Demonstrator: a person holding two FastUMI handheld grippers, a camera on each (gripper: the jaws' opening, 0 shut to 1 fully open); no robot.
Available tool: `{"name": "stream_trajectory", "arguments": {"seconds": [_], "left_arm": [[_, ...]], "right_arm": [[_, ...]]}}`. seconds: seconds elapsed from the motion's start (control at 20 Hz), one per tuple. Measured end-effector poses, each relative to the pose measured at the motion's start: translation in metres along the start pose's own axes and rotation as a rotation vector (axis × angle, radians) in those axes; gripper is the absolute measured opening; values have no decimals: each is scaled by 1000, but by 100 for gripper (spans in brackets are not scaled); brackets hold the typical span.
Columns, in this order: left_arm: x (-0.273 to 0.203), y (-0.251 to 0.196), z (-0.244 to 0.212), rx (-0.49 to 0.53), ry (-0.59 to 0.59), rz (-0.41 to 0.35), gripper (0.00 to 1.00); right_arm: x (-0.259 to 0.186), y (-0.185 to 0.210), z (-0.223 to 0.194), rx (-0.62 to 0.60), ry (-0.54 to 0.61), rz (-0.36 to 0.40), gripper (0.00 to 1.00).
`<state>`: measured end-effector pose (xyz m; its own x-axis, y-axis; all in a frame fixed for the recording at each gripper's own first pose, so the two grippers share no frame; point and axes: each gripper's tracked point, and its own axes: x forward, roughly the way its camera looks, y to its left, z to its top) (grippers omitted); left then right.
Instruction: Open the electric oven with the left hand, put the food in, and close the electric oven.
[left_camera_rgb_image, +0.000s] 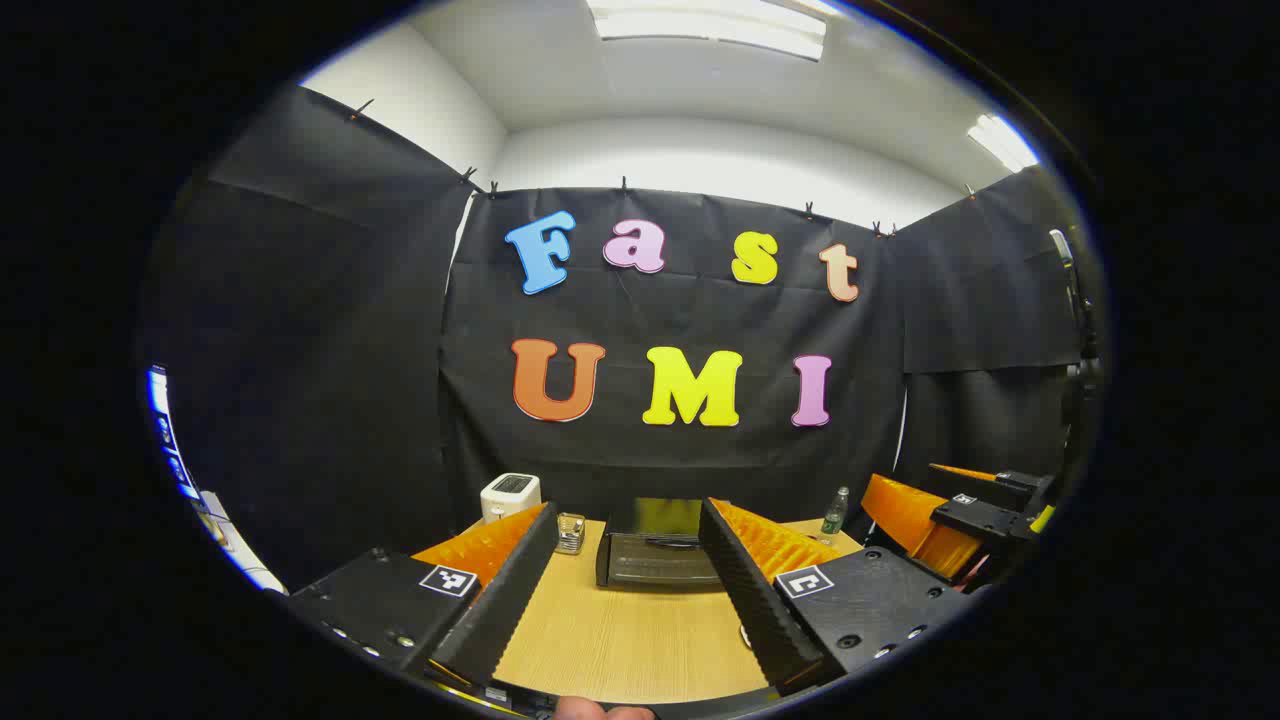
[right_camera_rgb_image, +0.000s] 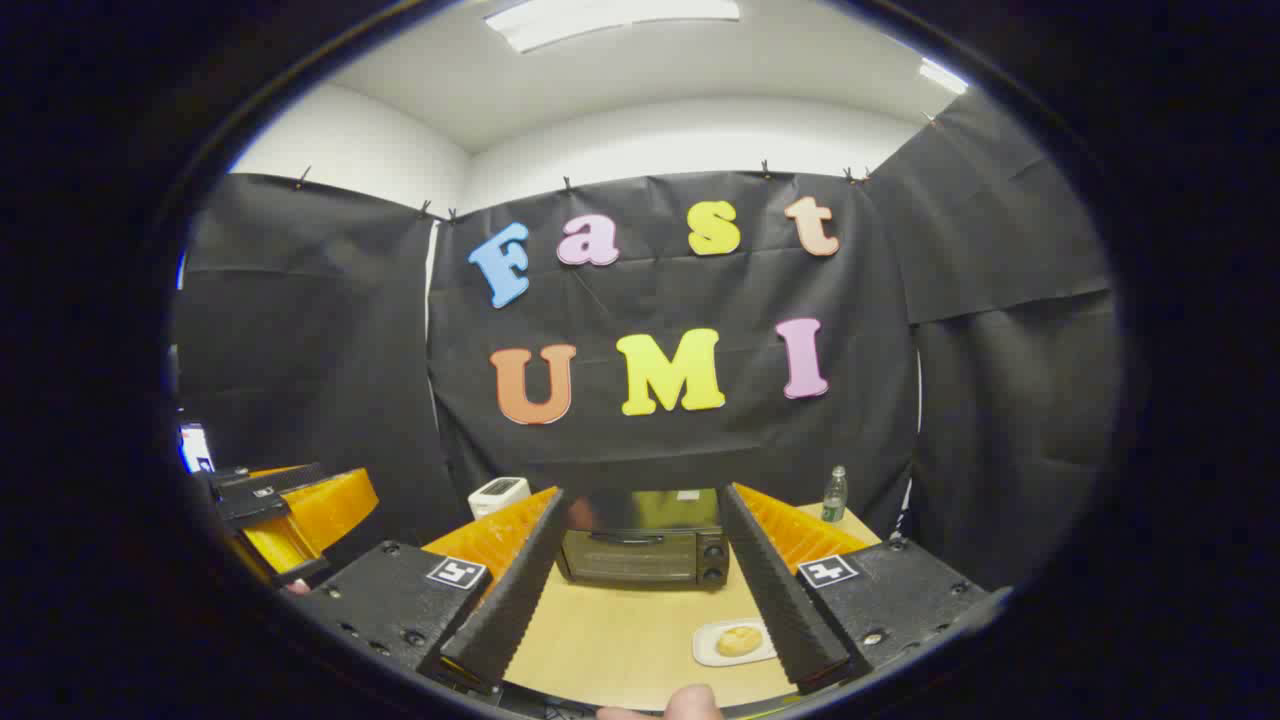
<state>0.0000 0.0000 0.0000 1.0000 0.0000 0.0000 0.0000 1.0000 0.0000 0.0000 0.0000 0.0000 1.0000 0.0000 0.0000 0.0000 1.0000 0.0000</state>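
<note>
The electric oven stands at the back of the wooden table, its door shut. My left gripper is open, held well in front of the oven with nothing between its fingers. In the right gripper view the oven shows its door handle and knobs. A round yellow piece of food lies on a small white plate on the table, in front of the oven and to its right. My right gripper is open above the table, its right finger partly covering the plate.
A white toaster and a small glass jar stand left of the oven. A clear bottle stands to its right. The right gripper hangs at the right side, and the left gripper at the left side.
</note>
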Motion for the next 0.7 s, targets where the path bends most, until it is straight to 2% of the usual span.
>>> {"name": "stream_trajectory", "arguments": {"seconds": [0.4,0.7], "left_arm": [[-5,-5,-7,4,22,-12,93],[-10,3,-13,-17,31,12,93]], "right_arm": [[-2,1,11,6,-24,8,97],[-3,6,7,2,-14,23,97]]}}
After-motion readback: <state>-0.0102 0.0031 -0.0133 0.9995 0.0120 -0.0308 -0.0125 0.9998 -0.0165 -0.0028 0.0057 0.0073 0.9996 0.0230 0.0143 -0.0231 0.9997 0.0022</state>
